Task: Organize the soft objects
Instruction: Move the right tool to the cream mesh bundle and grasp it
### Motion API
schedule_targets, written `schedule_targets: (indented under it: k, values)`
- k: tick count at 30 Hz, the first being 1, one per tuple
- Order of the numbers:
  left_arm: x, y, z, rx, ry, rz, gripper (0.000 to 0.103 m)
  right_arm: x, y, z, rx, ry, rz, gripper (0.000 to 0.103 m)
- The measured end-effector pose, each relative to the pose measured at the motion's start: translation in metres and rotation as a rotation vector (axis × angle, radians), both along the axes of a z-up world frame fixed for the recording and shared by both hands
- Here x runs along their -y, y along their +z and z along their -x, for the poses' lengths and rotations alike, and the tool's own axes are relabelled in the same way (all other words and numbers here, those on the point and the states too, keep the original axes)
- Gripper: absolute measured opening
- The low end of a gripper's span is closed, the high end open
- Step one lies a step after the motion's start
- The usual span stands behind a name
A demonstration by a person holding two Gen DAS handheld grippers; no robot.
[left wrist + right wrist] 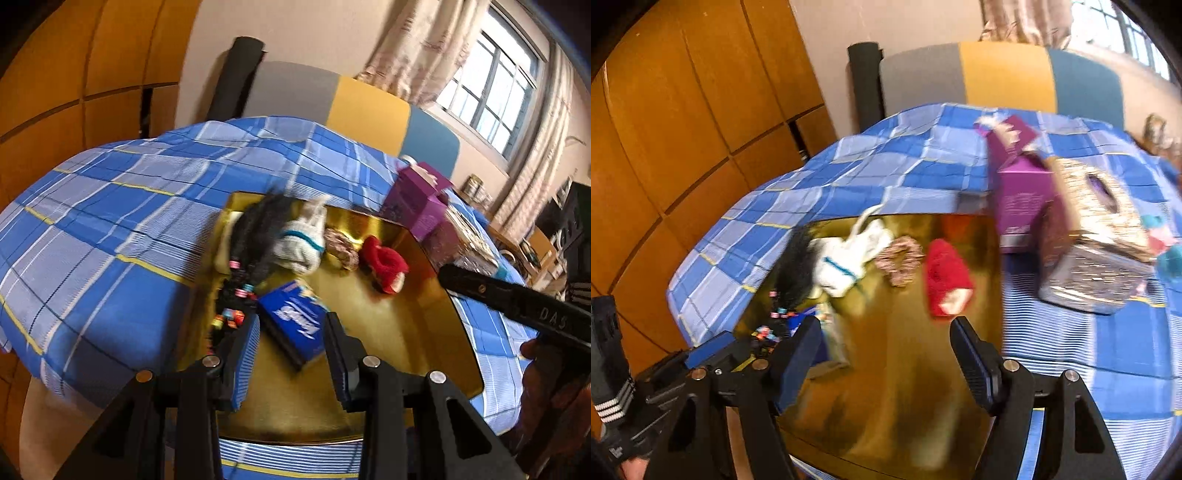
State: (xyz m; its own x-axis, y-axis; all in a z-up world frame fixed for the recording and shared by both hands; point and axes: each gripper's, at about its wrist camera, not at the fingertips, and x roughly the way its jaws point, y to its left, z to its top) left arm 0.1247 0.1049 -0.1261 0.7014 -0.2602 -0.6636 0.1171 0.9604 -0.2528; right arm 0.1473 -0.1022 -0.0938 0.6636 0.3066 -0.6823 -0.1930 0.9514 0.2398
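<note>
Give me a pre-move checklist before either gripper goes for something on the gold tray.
1. Left gripper open and empty: ok.
2. Right gripper open and empty: ok.
3. Soft things lie on the gold tray: red sock, white sock, scrunchie, black wig: ok.
4. Blue tissue pack lies ahead of the left gripper, untouched: ok.
5. Purple box stands off the tray: ok.
6. Sharp view for aiming: not ok, both views blurred.
</note>
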Motion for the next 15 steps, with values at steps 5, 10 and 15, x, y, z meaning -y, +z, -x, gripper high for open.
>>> schedule_targets:
  k: [5, 10, 15]
  values:
    - [0.028, 0.004, 0.000, 0.006, -0.080, -0.004, 0.035, 0.042, 0.000, 0.012, 0.007, -0.073, 0.009, 0.073]
    - [0.064, 0.011, 0.001, 0.019, -0.180, -0.014, 0.035, 0.093, -0.006, 0.022, -0.003, -0.161, 0.032, 0.073]
    - [0.103, 0.016, 0.002, 0.022, -0.282, -0.021, 0.038, 0.137, -0.016, 0.028, -0.031, -0.236, 0.032, 0.073]
